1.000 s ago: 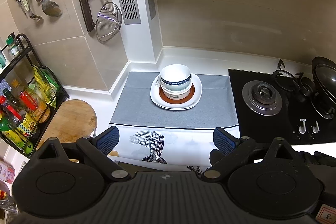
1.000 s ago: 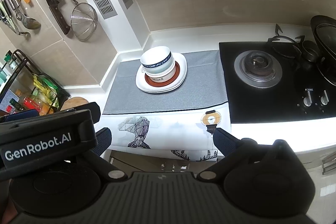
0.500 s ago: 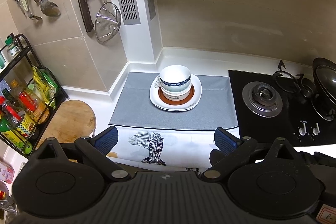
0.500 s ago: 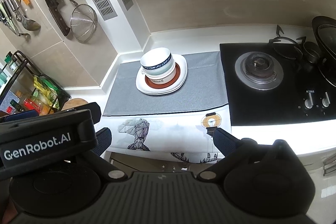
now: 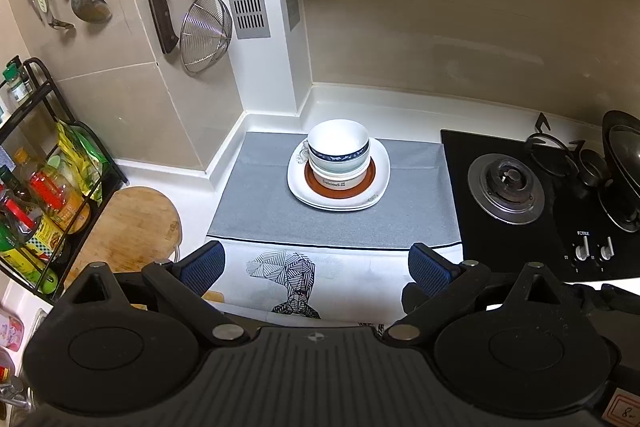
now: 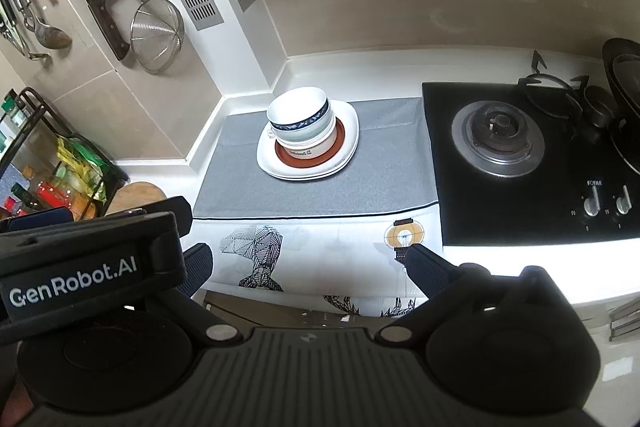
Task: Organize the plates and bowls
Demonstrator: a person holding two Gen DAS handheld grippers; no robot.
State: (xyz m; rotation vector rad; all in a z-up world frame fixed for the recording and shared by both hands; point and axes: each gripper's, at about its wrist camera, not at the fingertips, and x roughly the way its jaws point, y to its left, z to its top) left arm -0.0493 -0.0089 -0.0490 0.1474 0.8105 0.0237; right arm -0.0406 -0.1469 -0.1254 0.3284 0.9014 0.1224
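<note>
Left wrist view is showing the left gripper (image 5: 316, 265) with its two blue ribbed pads spread wide apart and nothing between them, hanging over the near edge of the counter. Right wrist view is showing the right gripper (image 6: 308, 265) in the same way, its jaws standing wide and empty. Far from both, a stack of round glossy ceramic bowls (image 5: 338, 157), the top one white with a dark blue patterned band, is sitting on a brown-rimmed round plate (image 5: 370, 179), which is lying on white rounded-square plates (image 5: 380, 163). The whole pile is resting on a flat grey woven mat (image 5: 256, 211). To the right, a black glass hob (image 5: 460, 163) with a round metal burner (image 5: 506, 187) is lying beside the mat. On the left wall a wire mesh strainer (image 5: 206, 33) is hanging.
</note>
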